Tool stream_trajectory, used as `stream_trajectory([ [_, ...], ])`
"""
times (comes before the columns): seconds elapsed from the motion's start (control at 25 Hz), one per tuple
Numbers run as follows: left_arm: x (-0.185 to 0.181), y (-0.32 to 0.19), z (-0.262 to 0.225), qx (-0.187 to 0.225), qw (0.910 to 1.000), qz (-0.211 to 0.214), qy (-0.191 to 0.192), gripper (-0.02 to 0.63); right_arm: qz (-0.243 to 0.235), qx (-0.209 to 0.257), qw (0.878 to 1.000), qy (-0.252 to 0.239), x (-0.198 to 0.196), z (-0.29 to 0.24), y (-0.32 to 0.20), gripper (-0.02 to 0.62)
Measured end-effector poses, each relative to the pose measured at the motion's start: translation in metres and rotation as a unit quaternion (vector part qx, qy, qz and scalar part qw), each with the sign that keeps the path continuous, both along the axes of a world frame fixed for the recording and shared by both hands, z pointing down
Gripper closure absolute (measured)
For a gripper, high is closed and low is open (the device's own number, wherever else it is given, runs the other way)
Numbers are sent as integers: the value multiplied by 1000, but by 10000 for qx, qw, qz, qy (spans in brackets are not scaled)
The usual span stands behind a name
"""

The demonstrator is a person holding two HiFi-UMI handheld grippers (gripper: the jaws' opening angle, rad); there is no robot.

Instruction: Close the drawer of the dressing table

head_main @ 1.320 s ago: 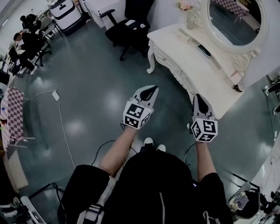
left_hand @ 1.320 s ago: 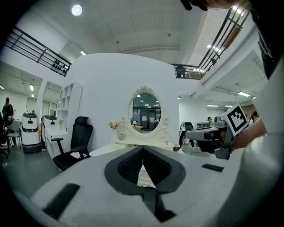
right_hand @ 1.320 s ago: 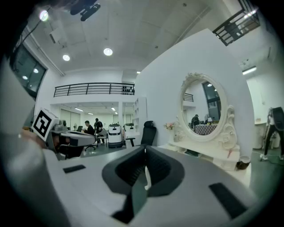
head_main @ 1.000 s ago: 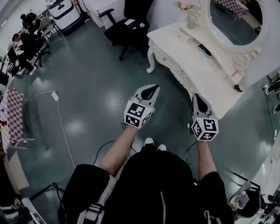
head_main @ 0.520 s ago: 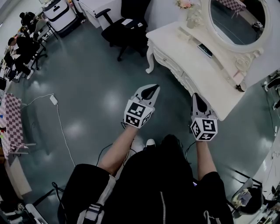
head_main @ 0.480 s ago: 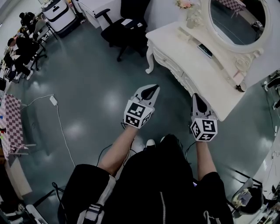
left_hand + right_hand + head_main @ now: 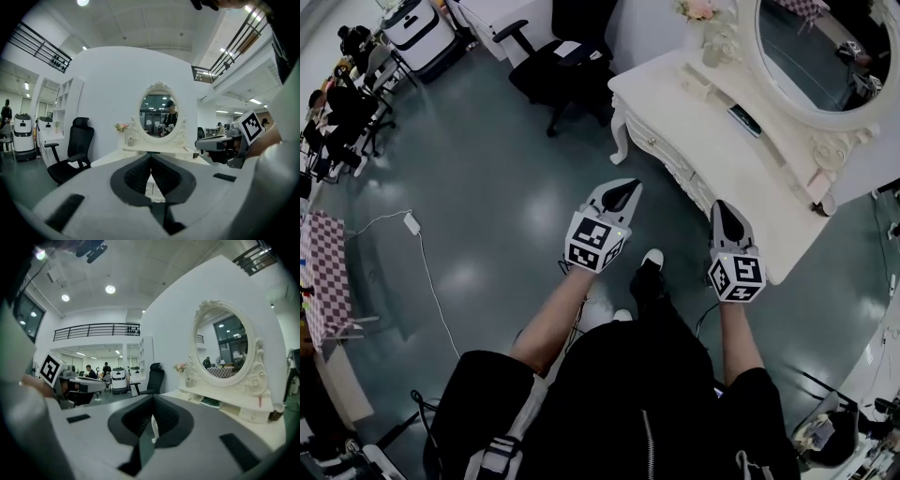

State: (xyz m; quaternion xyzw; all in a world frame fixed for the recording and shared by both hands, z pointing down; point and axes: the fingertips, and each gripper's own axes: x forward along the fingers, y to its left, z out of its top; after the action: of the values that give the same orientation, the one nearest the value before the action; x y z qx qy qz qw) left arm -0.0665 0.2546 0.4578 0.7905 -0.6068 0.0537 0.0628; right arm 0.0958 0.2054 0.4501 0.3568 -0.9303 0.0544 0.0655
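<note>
A person stands on a grey-green floor [image 7: 487, 197], seen from above, with a gripper in each hand held out ahead. The white dressing table [image 7: 712, 141] is up and to the right of both grippers, against a white wall. Its long axis runs on a slant from the upper left to the lower right of the head view. Its carved drawer fronts [image 7: 666, 157] face down and to the left, toward the open floor and the person. From this height it is not clear whether any drawer stands pulled out.

The left gripper [image 7: 623, 190] hangs over the floor, well apart from the table, and points toward it. Its jaws are pressed together with nothing between them. The right gripper [image 7: 722, 214] is just beside the table's front edge near its lower right end. Its jaws are also pressed together and empty.

An oval mirror [image 7: 825, 47] in a carved frame stands at the back of the counter. Pink flowers [image 7: 698, 11] sit at the far left end. A black office chair [image 7: 562, 70] stands beyond that end. One white-toed shoe [image 7: 652, 258] shows between the grippers.
</note>
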Motion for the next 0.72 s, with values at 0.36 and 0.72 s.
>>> stream_trajectory([
  [0.36, -28, -126, 1, -144, 9999, 63, -10, 601, 77, -80, 9999, -13, -30, 0, -126, 594],
  [0.72, -14, -239, -8, -175, 9989, 442, -51, 601, 392, -145, 9991, 68, -22, -1, -221, 594],
])
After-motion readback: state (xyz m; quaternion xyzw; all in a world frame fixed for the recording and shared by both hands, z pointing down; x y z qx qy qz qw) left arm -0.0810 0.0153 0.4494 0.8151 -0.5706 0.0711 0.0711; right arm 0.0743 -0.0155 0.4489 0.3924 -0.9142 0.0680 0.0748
